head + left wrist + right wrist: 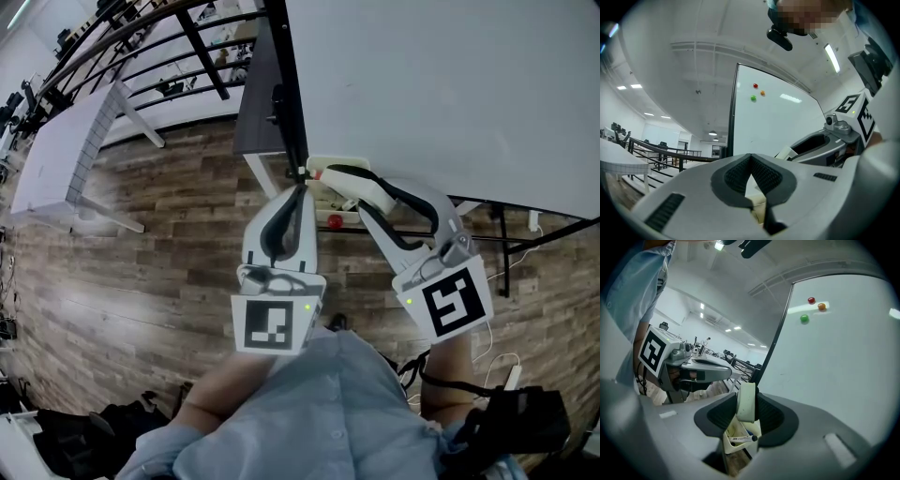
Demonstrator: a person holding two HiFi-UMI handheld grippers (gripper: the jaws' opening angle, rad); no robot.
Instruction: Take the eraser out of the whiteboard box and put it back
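R tool (746,398) tight on eraser (746,406) over box (731,440); L tool (750,160) jaws together.

Pale blue shirt (314,412) — white left gripper (301,180), right gripper (325,173), black-marker cubes (274,325).

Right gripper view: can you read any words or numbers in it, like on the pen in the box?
None can be read.
Pen in the box: its label has dark print, too small to read.
Marker cube: a black-and-white square pattern, not letters or numbers.
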